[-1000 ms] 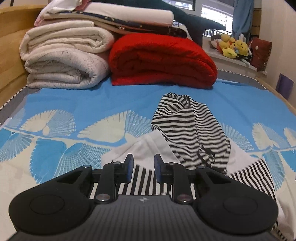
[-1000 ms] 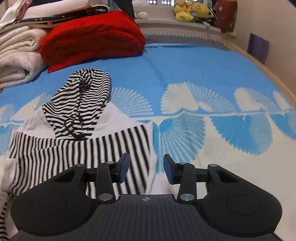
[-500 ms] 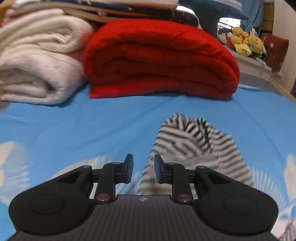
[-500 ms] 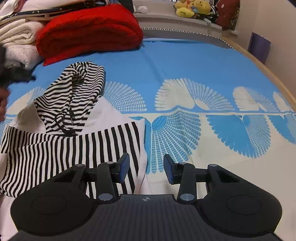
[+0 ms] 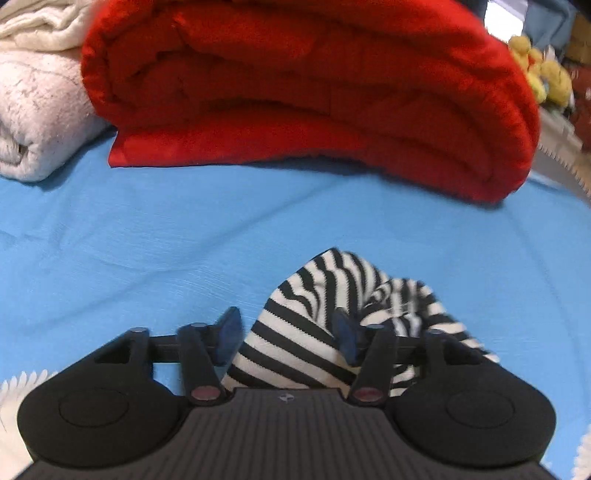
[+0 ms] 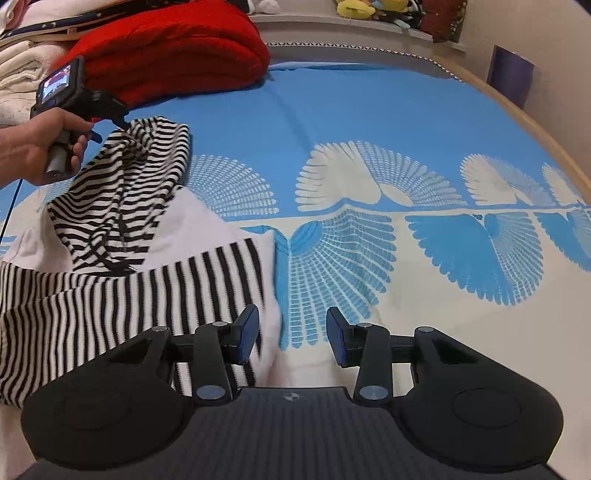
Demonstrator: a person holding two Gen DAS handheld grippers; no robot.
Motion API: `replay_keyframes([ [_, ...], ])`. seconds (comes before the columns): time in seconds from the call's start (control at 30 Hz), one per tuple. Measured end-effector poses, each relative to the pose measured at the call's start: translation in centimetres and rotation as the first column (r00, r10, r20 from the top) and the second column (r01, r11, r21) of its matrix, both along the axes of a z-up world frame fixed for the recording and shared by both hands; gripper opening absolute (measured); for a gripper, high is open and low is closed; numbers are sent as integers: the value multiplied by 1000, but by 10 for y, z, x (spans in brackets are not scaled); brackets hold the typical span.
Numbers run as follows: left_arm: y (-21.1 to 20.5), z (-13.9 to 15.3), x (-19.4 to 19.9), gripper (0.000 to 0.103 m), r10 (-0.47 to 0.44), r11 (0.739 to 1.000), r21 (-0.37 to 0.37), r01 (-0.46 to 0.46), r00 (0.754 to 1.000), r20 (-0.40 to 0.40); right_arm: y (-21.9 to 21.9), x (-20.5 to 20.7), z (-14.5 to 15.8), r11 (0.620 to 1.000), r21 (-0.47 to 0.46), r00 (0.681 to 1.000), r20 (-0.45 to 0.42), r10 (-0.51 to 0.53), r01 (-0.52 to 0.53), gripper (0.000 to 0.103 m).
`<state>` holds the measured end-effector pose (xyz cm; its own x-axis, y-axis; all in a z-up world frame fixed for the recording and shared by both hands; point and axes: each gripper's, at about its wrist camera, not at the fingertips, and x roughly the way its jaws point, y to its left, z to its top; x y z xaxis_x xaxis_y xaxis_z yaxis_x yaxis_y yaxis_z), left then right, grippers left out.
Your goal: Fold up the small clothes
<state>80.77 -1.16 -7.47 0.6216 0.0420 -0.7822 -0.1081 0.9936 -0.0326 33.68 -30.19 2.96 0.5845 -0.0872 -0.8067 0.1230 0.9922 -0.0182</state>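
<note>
A small hoodie lies on the blue bed sheet (image 6: 369, 110). Its black-and-white striped hood (image 5: 332, 280) (image 6: 125, 184) points toward the blankets. Below the hood come its white chest (image 6: 207, 221) and a striped lower part (image 6: 110, 306). My left gripper (image 5: 286, 334) (image 6: 123, 123), held in a hand, is low over the tip of the hood. Its jaws are opening, with hood fabric between the fingers and no visible squeeze. My right gripper (image 6: 291, 334) stands open over the garment's right edge, and white fabric shows under its left finger.
A folded red blanket (image 5: 314, 92) (image 6: 177, 48) lies just beyond the hood, with rolled white blankets (image 5: 33, 110) to its left. Plush toys (image 6: 369, 7) sit on the far ledge. The wooden bed frame (image 6: 535, 122) runs along the right.
My left gripper has travelled forward and down from the garment's lower part to the hood tip, and its jaws have widened. The right gripper has dipped slightly toward the garment's edge.
</note>
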Motion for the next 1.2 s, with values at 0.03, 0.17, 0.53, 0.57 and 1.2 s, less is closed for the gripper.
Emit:
replay_keyframes([
  [0.03,-1,-2,0,4,-19,1000,15,19,1000,-13,-2,1,-1,1000,-3,1000,-5,-3,3,42],
  [0.17,-2,17,-35,4,-103,994,53,100,993,51,-9,2,2,1000,6,1000,3,-23,23,42],
  [0.53,-6,123,-370,4,-620,783,130,608,749,234,-15,-15,35,993,95,993,95,-75,66,41],
  [0.57,-2,121,-411,5,-662,749,136,649,720,208,-16,-17,38,991,104,990,109,-90,79,41],
  [1.2,132,13,-429,39,89,793,-567,-222,963,-253,11,-14,-1,886,458,995,-94,-38,77,41],
])
